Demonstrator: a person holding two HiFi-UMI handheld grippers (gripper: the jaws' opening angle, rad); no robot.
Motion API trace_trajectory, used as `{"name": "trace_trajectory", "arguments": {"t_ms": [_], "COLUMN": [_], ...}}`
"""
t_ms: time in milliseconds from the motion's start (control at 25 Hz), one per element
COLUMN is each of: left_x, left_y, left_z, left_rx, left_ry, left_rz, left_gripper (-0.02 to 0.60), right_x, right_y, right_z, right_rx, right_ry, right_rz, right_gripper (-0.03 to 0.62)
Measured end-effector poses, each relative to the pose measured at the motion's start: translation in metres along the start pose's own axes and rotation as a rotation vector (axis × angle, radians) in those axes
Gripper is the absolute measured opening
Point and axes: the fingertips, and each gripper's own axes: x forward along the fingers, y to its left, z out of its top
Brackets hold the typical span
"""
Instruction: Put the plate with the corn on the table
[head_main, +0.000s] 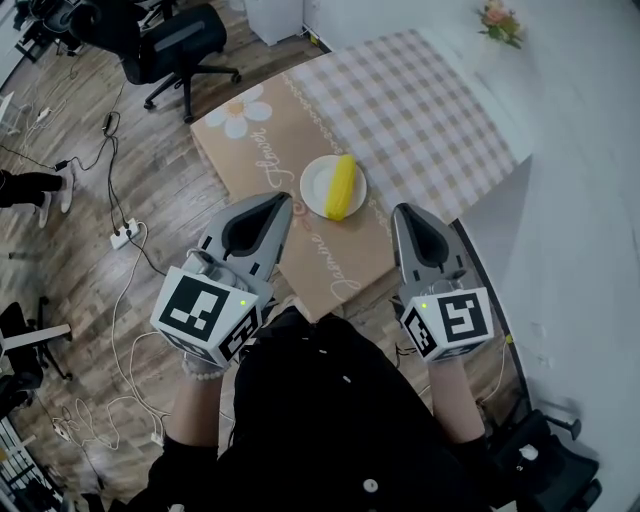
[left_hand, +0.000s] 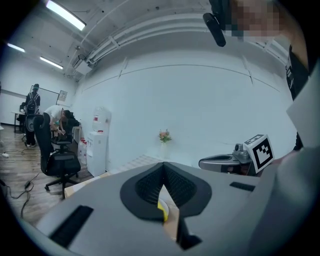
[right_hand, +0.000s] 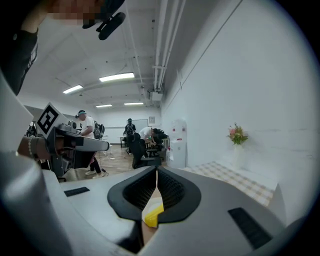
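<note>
Now the plate (head_main: 314, 186) with corn (head_main: 342, 187) lies between both grippers' closed, empty fingers (head_main: 279, 222).

Office chair (head_main: 185, 45), flowers (head_main: 500, 22), power strip (head_main: 121, 237)

This is an office-like workroom with something of a lab about it. The surface (head_main: 420, 110), draped in a checked cloth, stands on a wood-plank floor (head_main: 150, 200) where a power strip (head_main: 122, 237) lies loose to the surface's left. Past the surface's far end are a black swivel chair (head_main: 185, 45) and a white water dispenser (left_hand: 97, 145). Farther beyond the surface, people (right_hand: 129, 125) gather at desks under strip lights (right_hand: 116, 77) and bare ceiling pipes (right_hand: 162, 45).
</note>
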Motion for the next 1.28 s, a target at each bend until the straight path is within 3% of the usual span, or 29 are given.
{"name": "trace_trajectory", "arguments": {"t_ms": [200,280,440,800,1280], "left_x": [0.030,0.022,-0.006,-0.002,0.015], "left_y": [-0.019,-0.018,-0.007,-0.009,-0.017], "left_z": [0.007,0.004,-0.004,-0.013,-0.013], "left_rx": [0.031,0.054,0.026,0.049,-0.030], "left_ry": [0.013,0.021,0.037,0.034,0.031], "left_rz": [-0.001,0.002,0.002,-0.019,-0.054], "left_gripper": [0.014,0.014,0.014,0.014,0.014], "right_x": [-0.004,-0.005,-0.007,0.000,0.010], "right_y": [-0.036,-0.029,-0.003,-0.011,-0.014], "right_z": [0.010,0.008,0.002,0.007,0.004], "right_rx": [-0.016,-0.020,-0.027,-0.040,-0.043], "right_ry": [-0.011,-0.011,-0.006,-0.006,0.011], "right_rz": [0.008,0.010,-0.003,-0.013,0.003], "right_gripper": [0.043,0.043,0.043,0.043,0.043]}}
